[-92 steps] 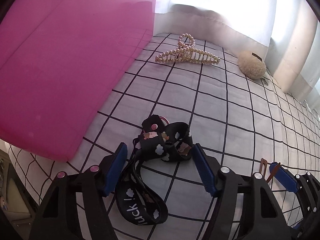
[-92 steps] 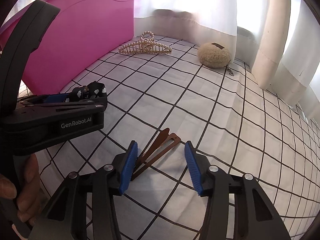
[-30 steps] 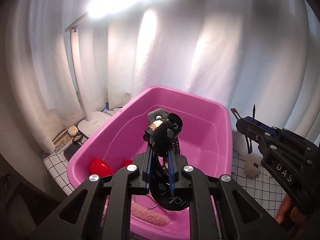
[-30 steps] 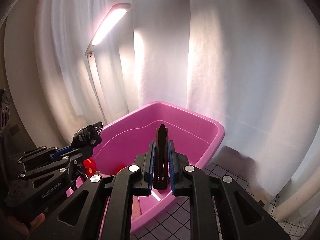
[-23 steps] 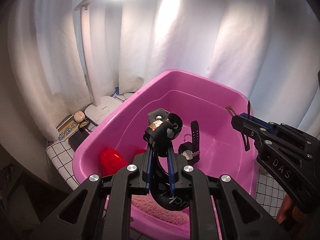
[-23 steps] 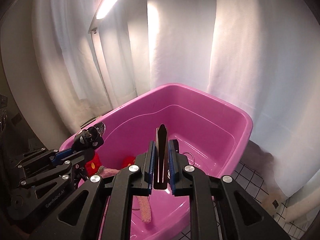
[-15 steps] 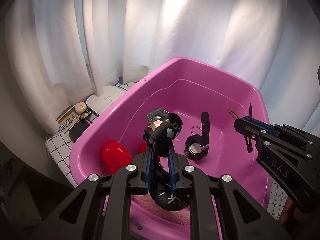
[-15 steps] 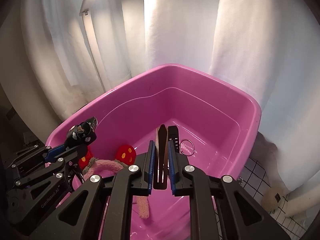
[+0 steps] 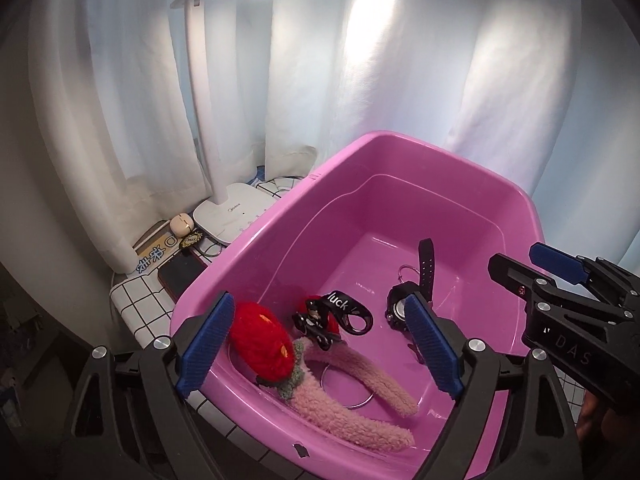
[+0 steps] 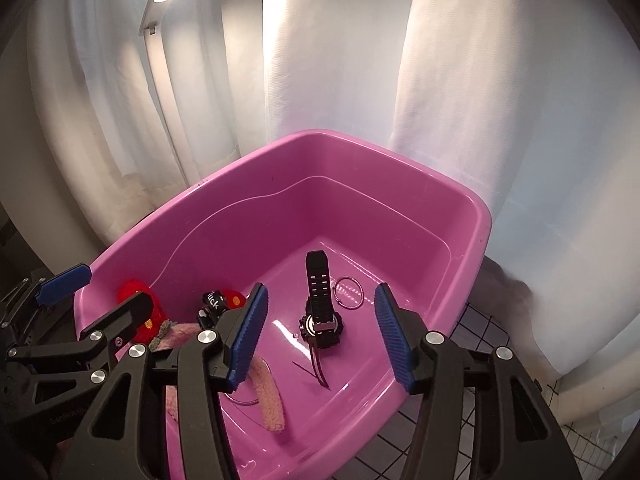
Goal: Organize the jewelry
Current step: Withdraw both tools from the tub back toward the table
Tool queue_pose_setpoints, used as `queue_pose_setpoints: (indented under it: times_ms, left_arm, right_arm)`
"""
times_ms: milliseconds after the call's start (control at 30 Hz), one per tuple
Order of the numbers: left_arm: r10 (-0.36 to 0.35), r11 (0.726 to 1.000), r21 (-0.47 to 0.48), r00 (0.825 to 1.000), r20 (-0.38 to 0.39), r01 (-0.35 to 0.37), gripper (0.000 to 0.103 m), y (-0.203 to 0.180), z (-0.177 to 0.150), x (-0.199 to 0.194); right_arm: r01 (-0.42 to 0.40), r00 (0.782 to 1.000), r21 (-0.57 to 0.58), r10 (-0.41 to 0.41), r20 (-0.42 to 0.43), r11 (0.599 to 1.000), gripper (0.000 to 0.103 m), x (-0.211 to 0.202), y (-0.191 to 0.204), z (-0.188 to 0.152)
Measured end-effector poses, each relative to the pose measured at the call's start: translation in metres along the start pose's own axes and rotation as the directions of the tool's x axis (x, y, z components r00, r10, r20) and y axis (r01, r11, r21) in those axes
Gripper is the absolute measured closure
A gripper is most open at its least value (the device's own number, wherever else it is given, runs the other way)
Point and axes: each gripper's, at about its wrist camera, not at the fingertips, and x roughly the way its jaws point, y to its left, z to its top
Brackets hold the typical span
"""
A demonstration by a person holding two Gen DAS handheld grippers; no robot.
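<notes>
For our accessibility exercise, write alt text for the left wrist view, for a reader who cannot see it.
The open left gripper hovers empty above a pink tub holding a black lanyard, a black watch, a fuzzy pink headband with red strawberry decorations and a metal ring. The open right gripper enters from the right.

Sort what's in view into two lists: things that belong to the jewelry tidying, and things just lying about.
Part of the job:
pink tub
black watch
black lanyard strap
brown hair clip
fuzzy pink headband
metal ring
left gripper, open
right gripper, open

Just lying about:
desk lamp
phone
curtain
</notes>
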Motion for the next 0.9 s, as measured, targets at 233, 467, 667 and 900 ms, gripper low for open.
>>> queue_pose_setpoints:
  times_ms: [233, 467, 667, 900]
  left_arm:
    - [0.002, 1.000, -0.027, 1.000, 0.006, -0.002, 0.018, 0.005, -0.002, -0.006]
    - [-0.020, 0.999, -0.031, 1.000, 0.024, 0.020, 0.018, -0.002, -0.005, -0.021]
    - [-0.047, 0.999, 0.003, 0.998, 0.045, 0.047, 0.018, -0.020, -0.010, -0.037]
    - [-0.102, 0.994, 0.042, 0.993, 0.061, 0.100, 0.018, -0.050, -0.017, -0.055]
  right_arm:
    - [0.002, 1.000, 0.018, -0.002, 0.024, 1.000, 0.050, -0.012, -0.005, -0.004]
    - [-0.022, 0.998, 0.049, 0.019, 0.062, 0.999, 0.050, -0.034, -0.014, -0.013]
    - [-0.035, 0.996, 0.083, 0.028, 0.083, 0.996, 0.050, -0.054, -0.026, -0.031]
    - [-0.002, 0.996, 0.163, -0.012, 0.089, 0.987, 0.050, -0.081, -0.060, -0.064]
